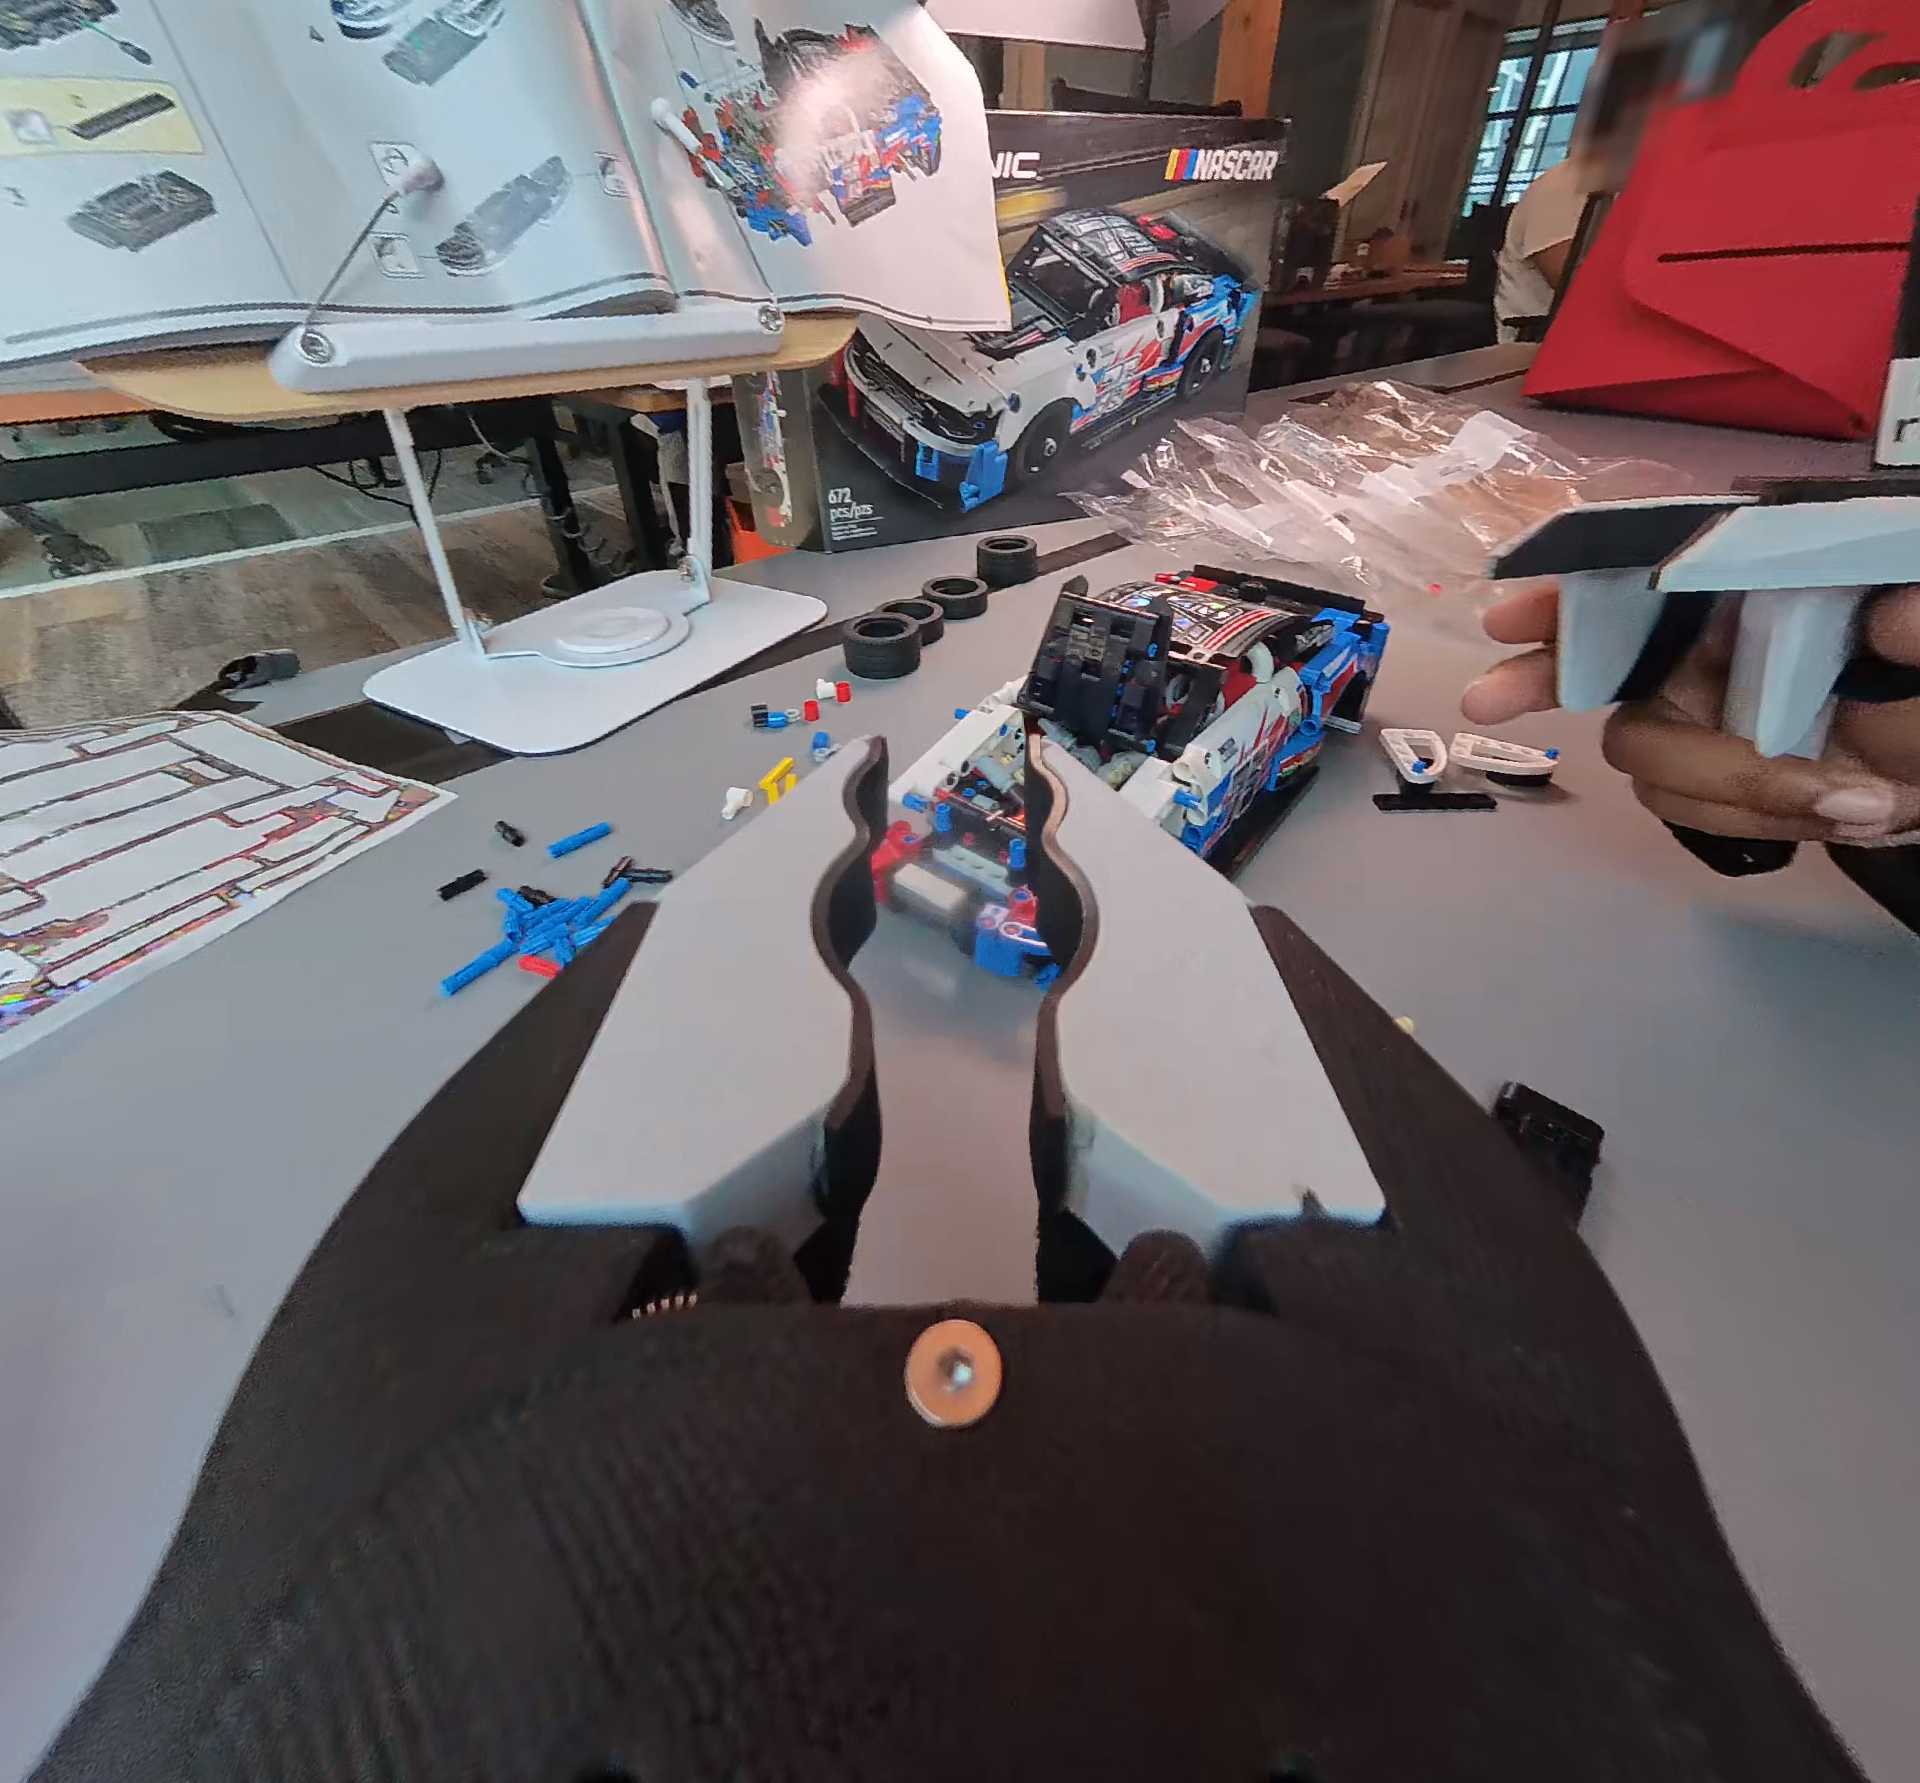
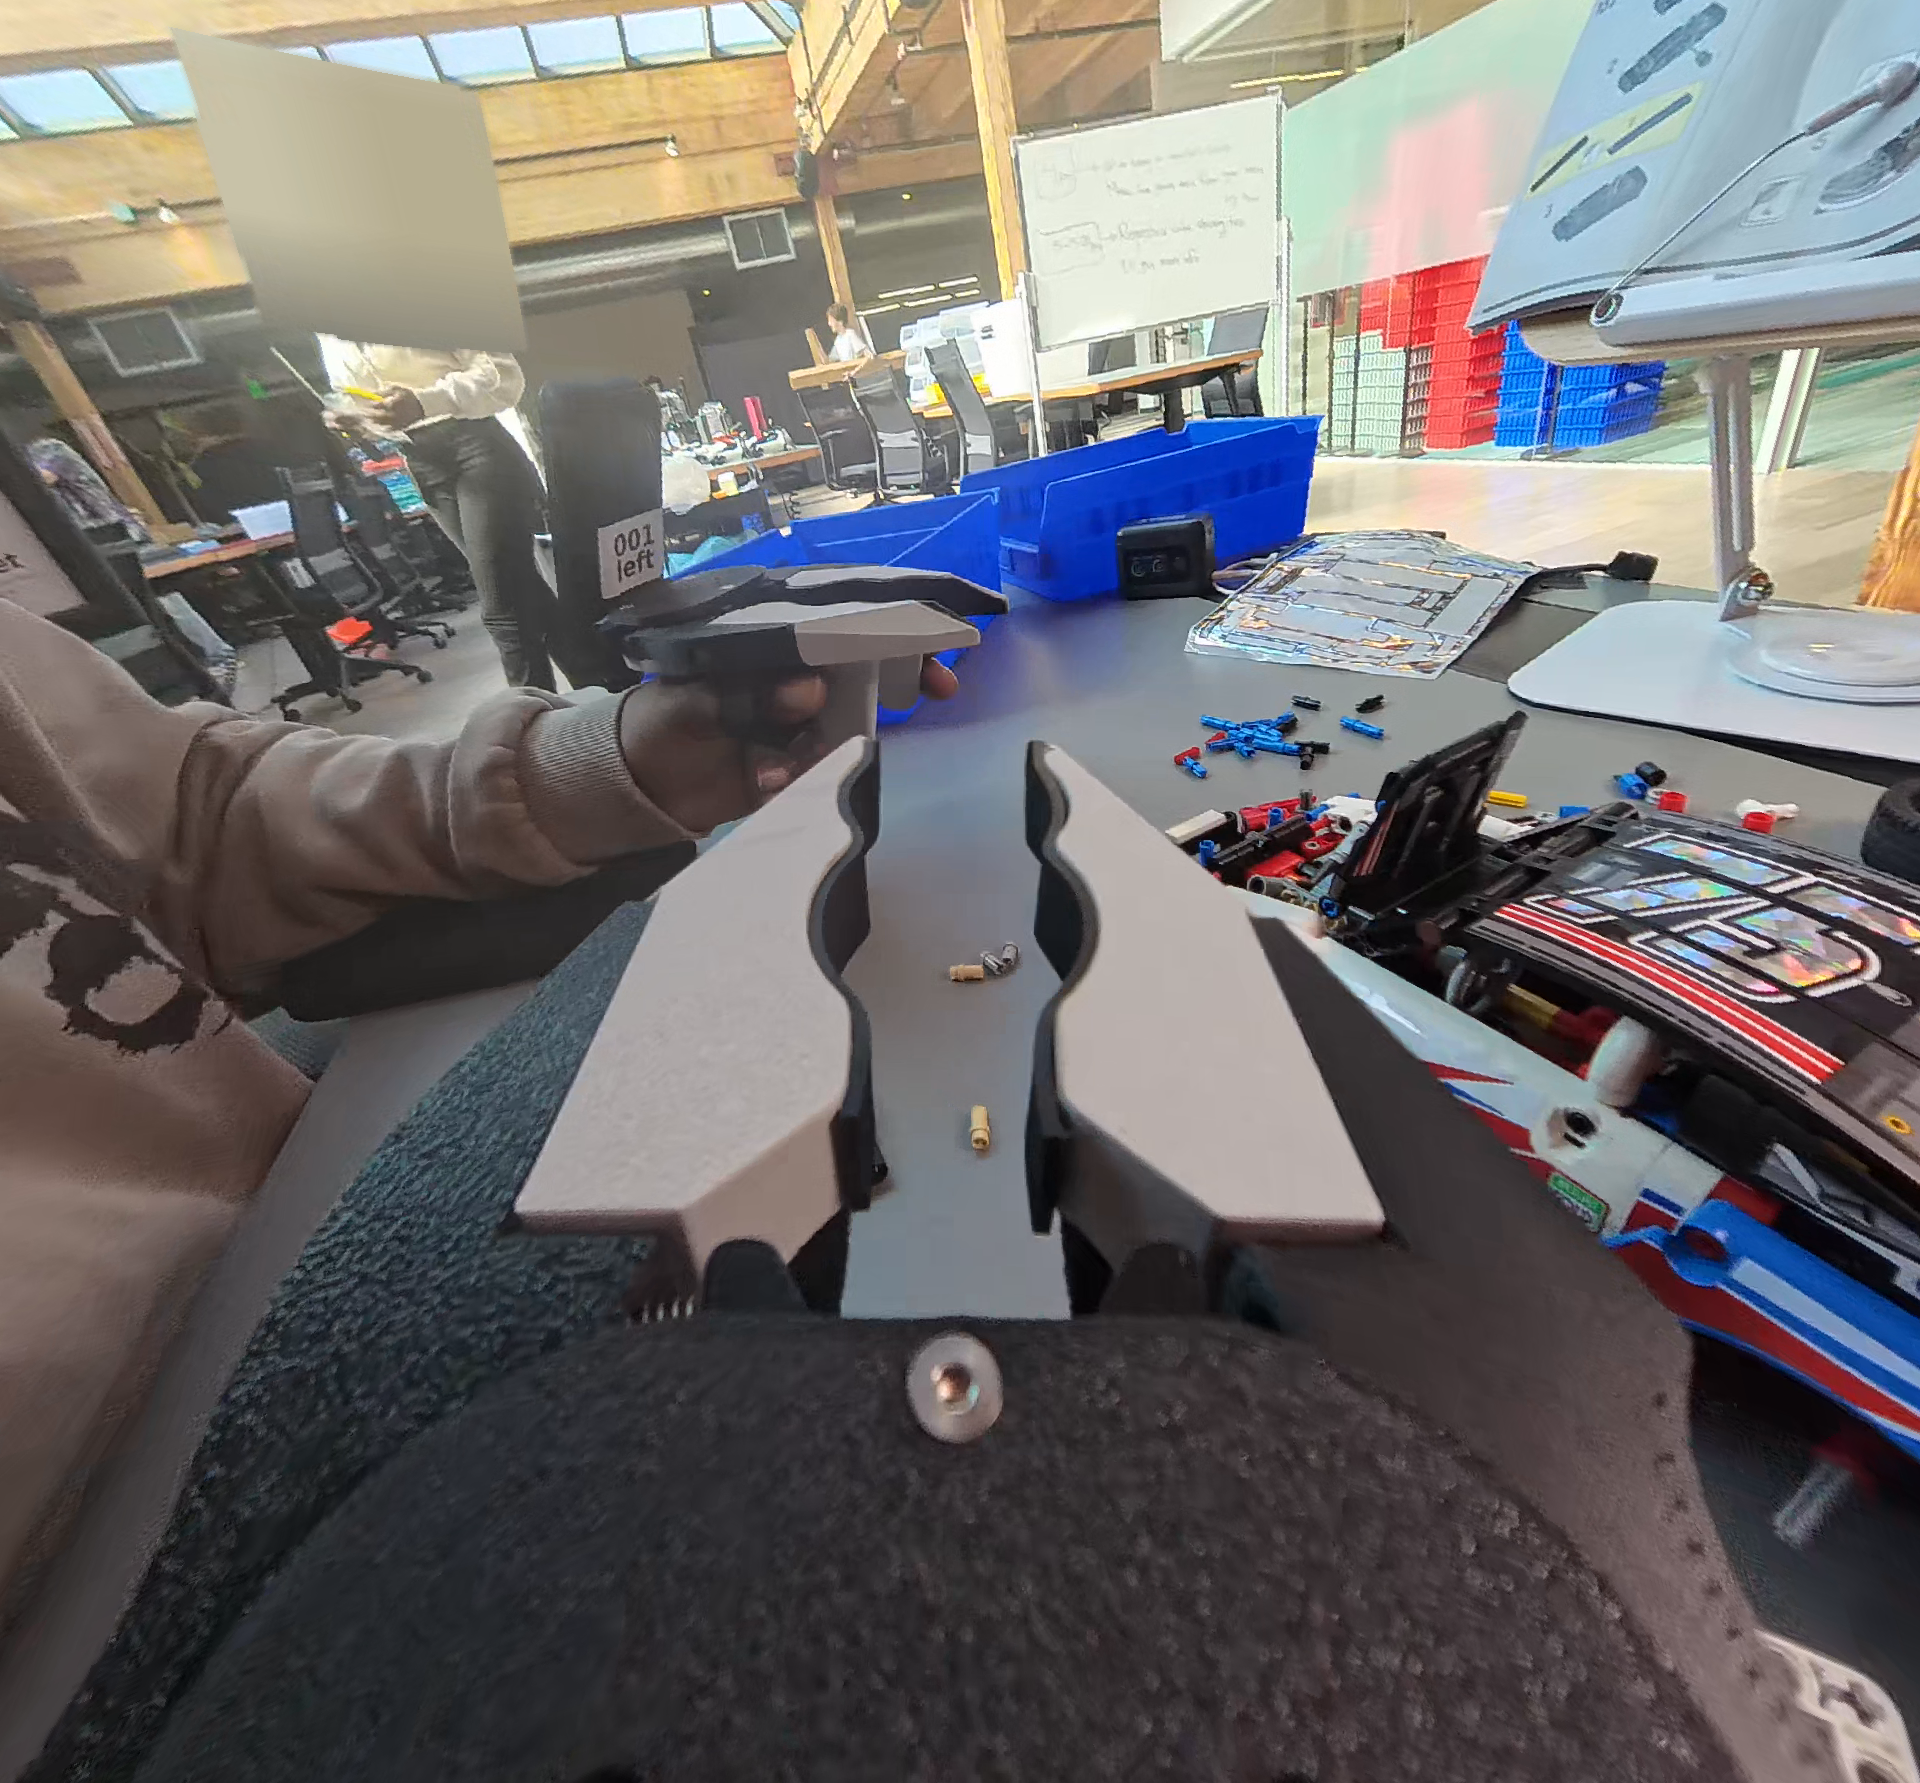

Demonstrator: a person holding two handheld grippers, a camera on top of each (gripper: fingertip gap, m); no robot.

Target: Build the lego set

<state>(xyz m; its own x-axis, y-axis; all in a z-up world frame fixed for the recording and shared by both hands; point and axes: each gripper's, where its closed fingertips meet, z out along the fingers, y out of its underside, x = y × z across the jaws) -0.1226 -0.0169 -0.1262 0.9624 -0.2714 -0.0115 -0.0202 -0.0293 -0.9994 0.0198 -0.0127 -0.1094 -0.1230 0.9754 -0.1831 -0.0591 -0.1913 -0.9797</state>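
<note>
Left wrist view: left tool (image 1: pixel 956 777) released, empty; lego car (image 1: pixel 1164 736) at 12 o'clock on bench (image 1: pixel 1455 1006).
Right wrist view: right tool (image 2: pixel 954 777) released, empty; tan pins (image 2: pixel 977 1125) between fingers (image 2: pixel 727 1006).

Count, left wrist view: one part-built lego car (image 1: pixel 1164 715) at centre frame, four loose black tyres (image 1: pixel 940 606) in a row above it, one set box (image 1: pixel 1039 331) behind, one open instruction booklet (image 1: pixel 343 102) upper left, one sticker sheet (image 1: pixel 177 829) at left edge. Two white curved panels (image 1: pixel 1465 757) right of the car. Right wrist view: two tan pins (image 2: pixel 971 1047) and one small grey piece (image 2: pixel 1003 956) between the fingers; two blue bins (image 2: pixel 1122 497) upper centre.
</note>
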